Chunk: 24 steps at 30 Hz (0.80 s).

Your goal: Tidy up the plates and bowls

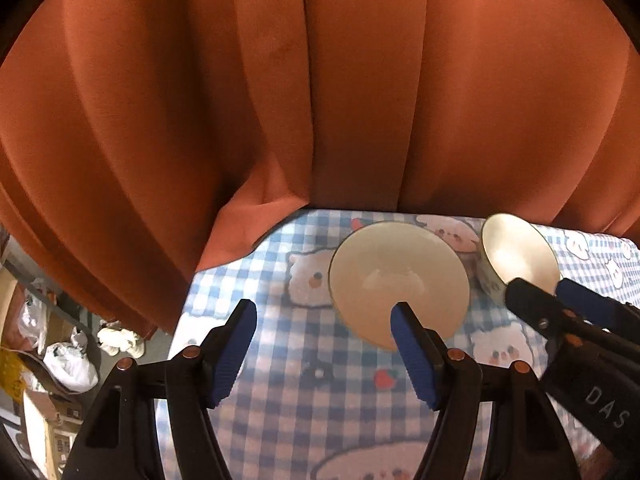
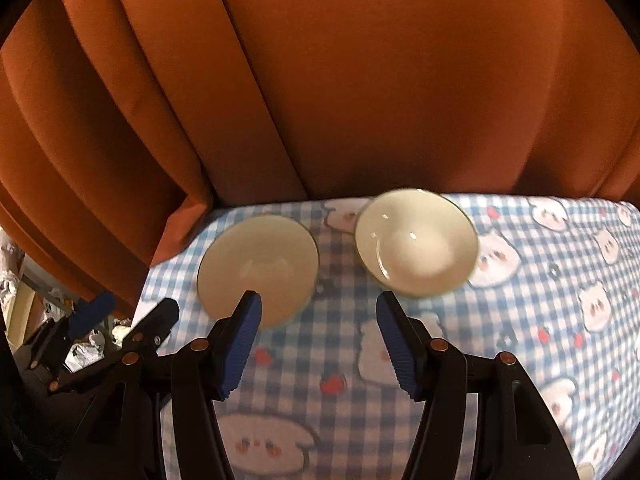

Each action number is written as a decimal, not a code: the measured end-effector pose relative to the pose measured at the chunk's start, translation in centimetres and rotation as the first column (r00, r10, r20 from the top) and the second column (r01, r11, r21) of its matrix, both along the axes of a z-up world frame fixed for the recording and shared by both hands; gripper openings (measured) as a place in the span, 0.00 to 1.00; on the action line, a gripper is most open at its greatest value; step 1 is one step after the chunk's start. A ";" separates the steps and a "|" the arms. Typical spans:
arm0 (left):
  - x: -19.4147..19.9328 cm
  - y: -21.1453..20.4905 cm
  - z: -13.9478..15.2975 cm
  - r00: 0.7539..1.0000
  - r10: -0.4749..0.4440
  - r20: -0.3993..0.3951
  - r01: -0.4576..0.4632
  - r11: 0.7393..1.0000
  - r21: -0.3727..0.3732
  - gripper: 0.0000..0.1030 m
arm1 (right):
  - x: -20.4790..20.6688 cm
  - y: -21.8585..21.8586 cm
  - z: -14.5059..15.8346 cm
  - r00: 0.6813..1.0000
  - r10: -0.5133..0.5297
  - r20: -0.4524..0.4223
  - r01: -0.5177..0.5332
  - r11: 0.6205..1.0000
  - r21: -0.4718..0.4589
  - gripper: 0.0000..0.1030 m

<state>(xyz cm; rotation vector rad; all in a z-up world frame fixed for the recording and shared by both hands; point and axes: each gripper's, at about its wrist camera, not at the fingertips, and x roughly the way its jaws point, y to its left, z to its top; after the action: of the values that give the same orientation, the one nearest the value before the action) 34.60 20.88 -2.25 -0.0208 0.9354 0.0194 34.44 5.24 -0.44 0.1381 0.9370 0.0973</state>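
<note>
L gripper (image 1: 324, 344) nearest the lens in left wrist view, blue-padded jaws spread wide, nothing between them, hovering over the checked tablecloth (image 1: 280, 412). Its right-side pad overlaps the near rim of the left bowl (image 1: 396, 276) in the pic; can't tell if touching or just above. R gripper (image 2: 318, 340) in its own view same story: jaws apart, empty, low over the cloth, aimed at the gap between the two bowls

Landmark = left bowl. Cream/white, looks like glazed ceramic w/ thin dark rim line, upright, empty, sits on the cloth near the table's back-left corner, close to the orange curtain (image 1: 320, 80). Right bowl (image 2: 416, 240) just beside it to the right, apart, not touching, same type, a bit blurred. No plates visible in either view. Beyond the table edge left of the left bowl: floor clutter, white bags (image 1: 70, 360), too small to name more

Handling (judgement): bowls prob rigid, moderately heavy for size, glossy so slippery, chip/break if dropped or knocked together. Best hold = pinch the rim wall, one pad inside, one outside, near side of bowl; pads ribbed so shd help. Thin rim grip lets the bowl tilt, so lift slow & keep level. If stacking, likely right bowl into left bowl or reverse; set down gently, centre it, no clink

Step looks like approach, neither bowl grasped yet
</note>
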 end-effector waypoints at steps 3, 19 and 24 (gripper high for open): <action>1.6 -0.2 -0.9 1.000 -0.006 0.002 0.006 1.000 0.009 0.69 | 2.1 0.4 -1.3 1.000 0.005 -0.010 -0.005 1.000 0.011 0.59; 5.6 -0.1 -5.9 0.997 0.057 -0.051 -0.058 0.998 -0.016 0.41 | 8.2 2.4 -7.1 0.997 0.038 -0.073 -0.039 0.999 -0.003 0.28; 6.3 -0.9 -6.5 0.998 0.038 -0.052 -0.037 0.999 0.013 0.30 | 8.6 2.0 -7.6 0.997 0.040 -0.063 -0.041 0.999 -0.016 0.16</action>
<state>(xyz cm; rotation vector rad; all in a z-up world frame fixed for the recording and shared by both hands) 40.89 19.98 -8.72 -0.0265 0.9868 0.0608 43.01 7.27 -8.07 0.1072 1.0032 0.1226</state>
